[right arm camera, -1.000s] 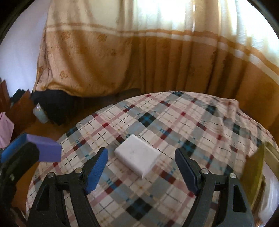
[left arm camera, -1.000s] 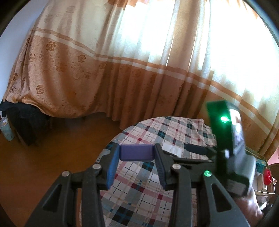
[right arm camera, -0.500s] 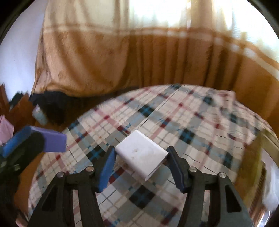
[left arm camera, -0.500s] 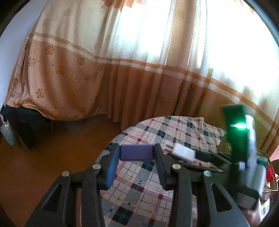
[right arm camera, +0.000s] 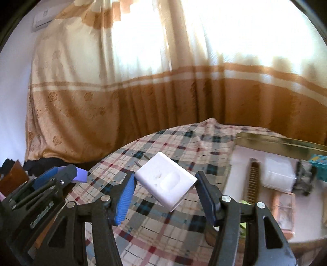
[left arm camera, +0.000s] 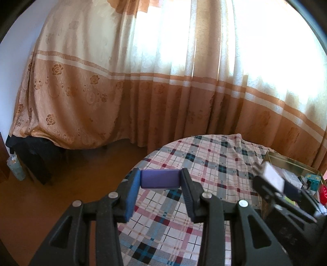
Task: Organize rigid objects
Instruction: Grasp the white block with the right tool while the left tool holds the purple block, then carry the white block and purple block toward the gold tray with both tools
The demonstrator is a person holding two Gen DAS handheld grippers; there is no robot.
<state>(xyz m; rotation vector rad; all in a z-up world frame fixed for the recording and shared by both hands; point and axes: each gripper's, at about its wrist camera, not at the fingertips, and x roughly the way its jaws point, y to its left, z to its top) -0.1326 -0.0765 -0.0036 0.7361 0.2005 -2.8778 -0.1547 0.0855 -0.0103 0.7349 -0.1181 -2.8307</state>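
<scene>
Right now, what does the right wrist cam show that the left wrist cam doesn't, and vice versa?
Right wrist only: the white charger's broad face and prongs, the comb and white roll inside the gold tin, and the wall AC unit.

Left wrist only: the purple block's full front face between the left gripper's jaws, and the bottle on the floor.

Both: the plaid tablecloth, the curtain, the tin, the teal box, and each view glimpses the other gripper with its load; the right gripper is clamped on the charger.
</scene>
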